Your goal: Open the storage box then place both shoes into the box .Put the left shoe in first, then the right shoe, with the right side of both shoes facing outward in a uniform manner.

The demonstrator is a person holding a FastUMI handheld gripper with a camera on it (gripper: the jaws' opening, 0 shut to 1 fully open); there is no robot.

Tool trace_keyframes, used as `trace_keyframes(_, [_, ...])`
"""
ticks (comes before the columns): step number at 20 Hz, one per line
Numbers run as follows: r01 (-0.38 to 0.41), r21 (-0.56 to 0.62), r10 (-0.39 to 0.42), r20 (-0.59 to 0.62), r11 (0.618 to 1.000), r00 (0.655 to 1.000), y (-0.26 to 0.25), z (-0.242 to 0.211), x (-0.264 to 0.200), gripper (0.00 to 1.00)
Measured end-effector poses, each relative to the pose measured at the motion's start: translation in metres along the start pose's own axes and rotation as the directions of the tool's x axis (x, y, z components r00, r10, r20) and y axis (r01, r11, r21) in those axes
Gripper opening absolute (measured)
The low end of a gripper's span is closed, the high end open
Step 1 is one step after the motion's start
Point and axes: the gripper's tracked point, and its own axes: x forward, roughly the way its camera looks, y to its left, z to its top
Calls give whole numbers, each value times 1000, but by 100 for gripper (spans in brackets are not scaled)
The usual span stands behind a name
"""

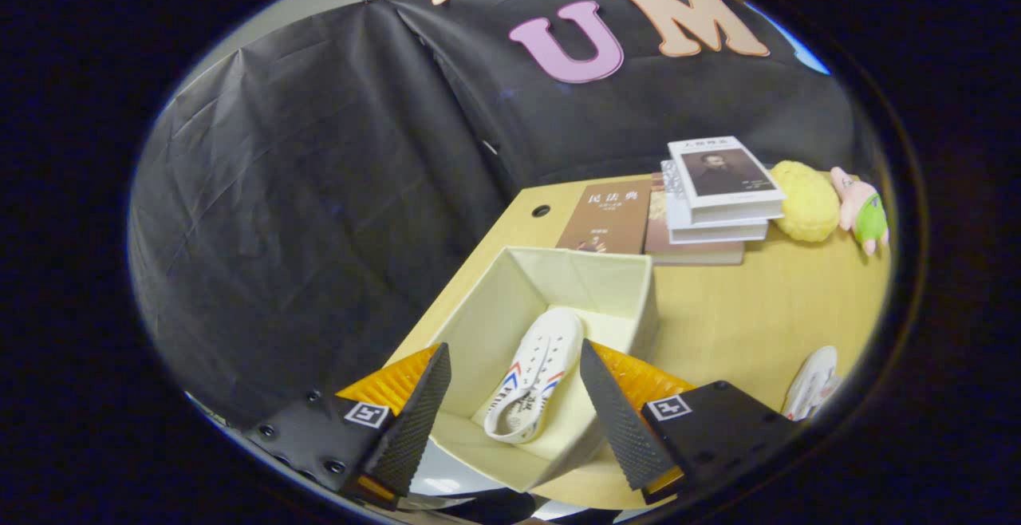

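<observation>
my gripper (514,397) hangs wide and empty over the open storage box (606,278), where one white shoe (533,381) already lies. i judge the second white shoe (812,381), out on the wooden table (742,309) well beyond the right finger, comes next: i'd pinch its collar and lay it alongside the first, facing the same way.

Box (606,286) mouth open above shoe (536,373), books (702,206) beyond

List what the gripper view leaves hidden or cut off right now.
- Second shoe on the table: partly behind the right finger of the open gripper.
- Shoe in the storage box: lies between the jaws; its far side is hidden.
- Storage box: near corners covered by the jaws.
</observation>
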Motion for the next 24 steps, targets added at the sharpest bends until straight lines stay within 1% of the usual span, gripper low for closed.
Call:
trace_keyframes(3, [62, -21, -61, 38, 998, 997, -38, 4, -20, 100])
trace_keyframes(6, [143, -59, -140, 59, 988, 988, -79, 3, -45, 100])
trace_keyframes(9, [229, -84, -222, 80, 970, 972, -117, 0, -67, 100])
trace_keyframes(13, [321, -97, -313, 91, 942, 945, -165, -7, -90, 100])
trace_keyframes(14, [340, -96, -332, 87, 936, 939, -175, -10, -102, 100])
trace_keyframes(18, [397, -72, -392, 64, 915, 918, -220, -23, -118, 100])
trace_keyframes(24, [462, -59, -463, -5, 885, 886, -277, -58, -139, 100])
